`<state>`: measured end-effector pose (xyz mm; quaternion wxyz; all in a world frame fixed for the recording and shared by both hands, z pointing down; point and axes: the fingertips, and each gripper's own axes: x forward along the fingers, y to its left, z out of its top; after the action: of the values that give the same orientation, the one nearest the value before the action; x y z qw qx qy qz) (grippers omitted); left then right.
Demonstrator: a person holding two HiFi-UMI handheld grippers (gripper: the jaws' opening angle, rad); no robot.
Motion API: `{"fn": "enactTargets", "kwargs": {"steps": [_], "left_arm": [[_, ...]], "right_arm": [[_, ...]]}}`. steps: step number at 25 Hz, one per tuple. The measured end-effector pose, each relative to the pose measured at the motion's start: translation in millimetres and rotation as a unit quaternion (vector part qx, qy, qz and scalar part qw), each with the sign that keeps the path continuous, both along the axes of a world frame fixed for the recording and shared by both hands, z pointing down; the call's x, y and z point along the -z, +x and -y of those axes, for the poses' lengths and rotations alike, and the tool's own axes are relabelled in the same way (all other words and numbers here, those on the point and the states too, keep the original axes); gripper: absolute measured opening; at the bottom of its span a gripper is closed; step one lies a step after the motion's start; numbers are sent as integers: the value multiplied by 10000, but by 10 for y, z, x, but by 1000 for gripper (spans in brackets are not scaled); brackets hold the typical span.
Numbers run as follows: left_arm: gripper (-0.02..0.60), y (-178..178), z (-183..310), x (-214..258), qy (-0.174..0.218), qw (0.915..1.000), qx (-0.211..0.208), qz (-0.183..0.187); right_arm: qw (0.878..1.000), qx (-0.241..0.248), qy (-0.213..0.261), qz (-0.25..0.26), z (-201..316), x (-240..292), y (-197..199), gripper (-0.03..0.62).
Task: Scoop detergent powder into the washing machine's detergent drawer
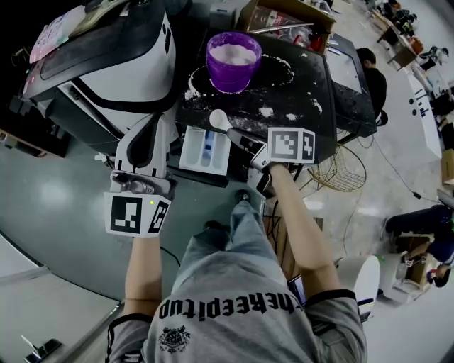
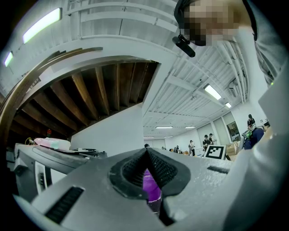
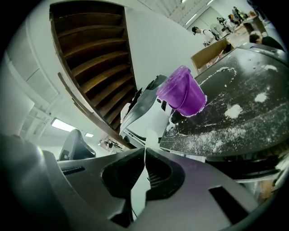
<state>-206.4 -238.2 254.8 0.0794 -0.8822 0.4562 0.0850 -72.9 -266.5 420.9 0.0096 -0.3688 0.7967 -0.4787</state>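
A purple cup (image 1: 233, 60) holding white powder stands on the black machine top (image 1: 298, 78); it also shows in the right gripper view as a purple cup (image 3: 183, 92). The white detergent drawer (image 1: 206, 149) is pulled open below the top's front edge. My right gripper (image 1: 245, 138) is shut on the handle of a white spoon (image 1: 219, 120), whose bowl hovers above the drawer's far end. In the right gripper view the spoon handle (image 3: 145, 155) sits edge-on between the jaws. My left gripper (image 1: 157, 122) is shut on nothing, left of the drawer.
Spilled powder (image 1: 268, 110) dots the black top around the cup. A white and black appliance (image 1: 106, 57) stands to the left. A wire basket (image 1: 340, 170) sits on the floor at right, a cardboard box (image 1: 284, 14) behind, and people at the far right.
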Motion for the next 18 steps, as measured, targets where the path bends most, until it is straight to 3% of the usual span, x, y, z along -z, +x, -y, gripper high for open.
{"fn": "enactTargets", "kwargs": {"steps": [13, 18], "left_arm": [[3, -236, -59, -140, -167, 9997, 190, 45], [3, -297, -82, -207, -246, 9994, 248, 57]], "right_arm": [[9978, 103, -222, 615, -176, -519, -398, 6], [9980, 155, -359, 490, -231, -756, -497, 6]]}}
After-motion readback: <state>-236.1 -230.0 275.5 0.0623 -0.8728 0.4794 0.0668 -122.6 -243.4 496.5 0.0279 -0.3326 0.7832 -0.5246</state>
